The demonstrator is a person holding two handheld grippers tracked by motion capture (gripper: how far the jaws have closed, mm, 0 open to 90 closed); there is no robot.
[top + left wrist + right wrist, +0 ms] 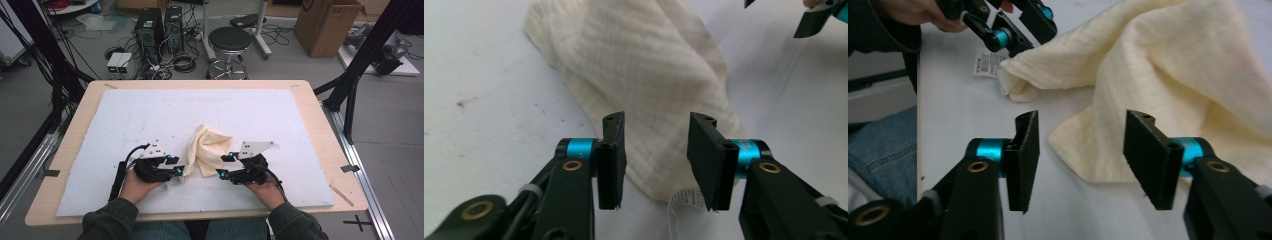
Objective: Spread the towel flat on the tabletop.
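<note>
Both forearms enter from the near edge, left gripper (176,171) and right gripper (223,166) facing inward, jaws parted.

A white tag (989,62) sewn to the cloth (1168,75) carried small dark print, too small to read. In the left gripper view the tag (685,201) showed print equally illegible.

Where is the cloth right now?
In the high view the cream cloth lies crumpled on the white mat, near its front edge, between the left gripper and the right gripper.
</note>
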